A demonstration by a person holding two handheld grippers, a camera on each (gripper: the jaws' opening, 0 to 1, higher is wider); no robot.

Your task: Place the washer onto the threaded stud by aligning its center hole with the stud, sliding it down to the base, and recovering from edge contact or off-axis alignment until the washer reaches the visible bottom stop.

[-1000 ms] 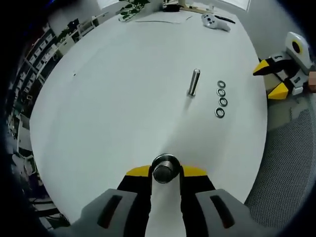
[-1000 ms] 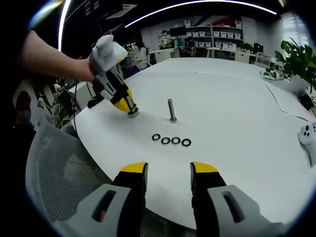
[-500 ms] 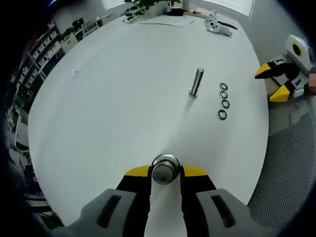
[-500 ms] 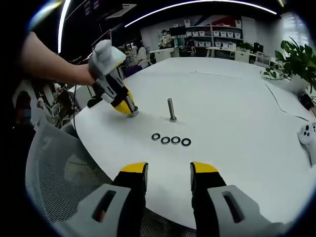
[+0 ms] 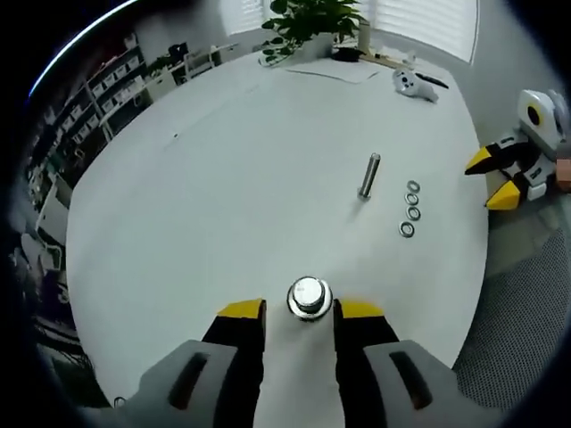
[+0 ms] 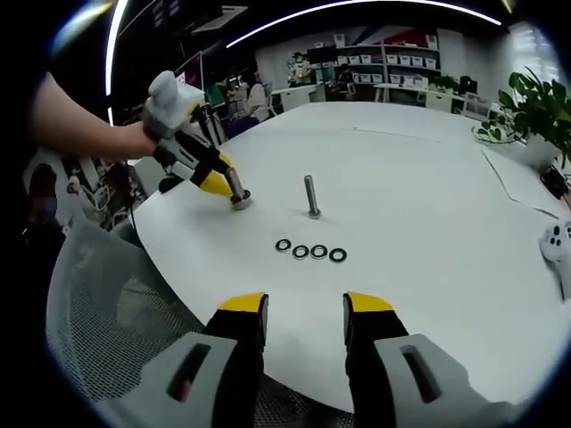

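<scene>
A short steel stud [image 5: 309, 298] stands upright on the white table [image 5: 223, 178], just past my left gripper's [image 5: 300, 311] yellow tips. The jaws stand open on either side of it, not pressing it. In the right gripper view this stud [image 6: 236, 190] stands at the tip of the hand-held left gripper [image 6: 210, 178]. A second, thinner stud [image 5: 368, 176] [image 6: 311, 196] stands mid-table. Several washers [image 5: 410, 209] [image 6: 310, 252] lie in a row beside it. My right gripper [image 6: 303, 312] is open and empty, at the table's near edge; it appears as the right gripper [image 5: 500, 174].
A white game controller [image 5: 412, 83] [image 6: 558, 241] and a potted plant [image 5: 312, 18] [image 6: 535, 107] sit at the far side of the table. A grey mesh chair [image 6: 98, 294] stands under my right gripper. Office shelves lie beyond.
My left gripper's jaws have spread and drawn back slightly from the near stud, which stays standing. The left view has tilted up. The right gripper has not moved.
</scene>
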